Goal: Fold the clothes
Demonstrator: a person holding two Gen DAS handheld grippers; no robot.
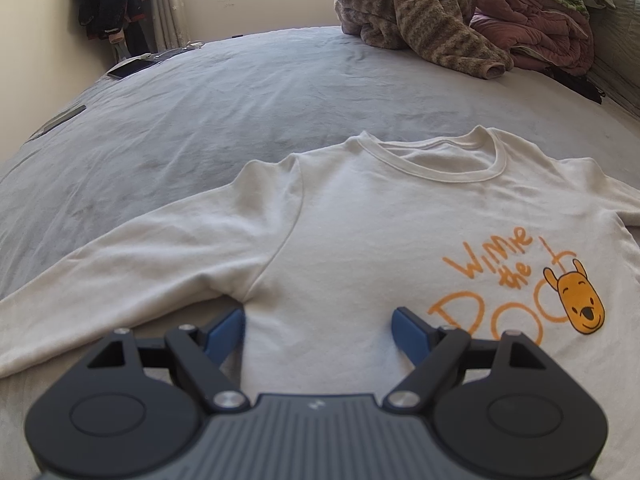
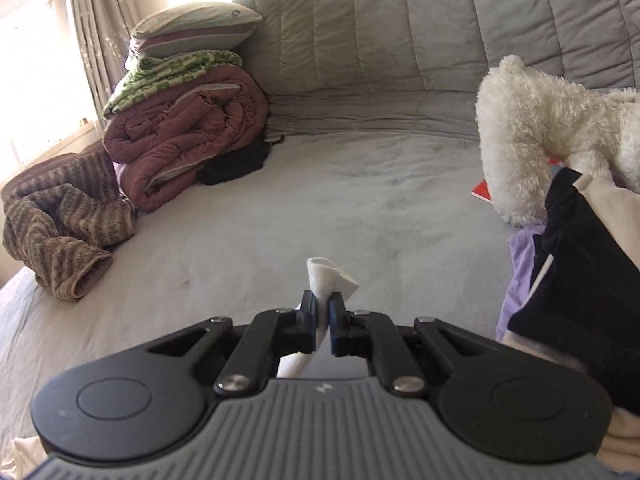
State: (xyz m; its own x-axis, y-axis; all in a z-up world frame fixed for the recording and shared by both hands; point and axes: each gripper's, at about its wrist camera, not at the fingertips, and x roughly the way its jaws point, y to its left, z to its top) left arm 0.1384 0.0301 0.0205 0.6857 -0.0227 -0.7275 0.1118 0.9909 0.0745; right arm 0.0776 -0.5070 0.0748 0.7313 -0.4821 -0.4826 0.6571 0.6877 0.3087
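My right tool (image 2: 323,312) is clamped on a white fold of the shirt (image 1: 360,232), which lies flat on the bed (image 1: 200,120). My left tool (image 1: 319,326) hangs released above its near side. I should lift evenly, keeping the fabric taut.

- Bed (image 1: 224,92), covered by a grey sheet, carries everything.
- White long-sleeved shirt (image 1: 360,240) with an orange print lies flat, face up, near.
- Brown striped fleece (image 1: 416,24) lies crumpled at the far side.
- Folded maroon quilt (image 2: 188,132) is just beside the fleece.
- Phone (image 1: 130,67) lies at the far left edge.
- White plush toy (image 2: 532,128) is on the right.
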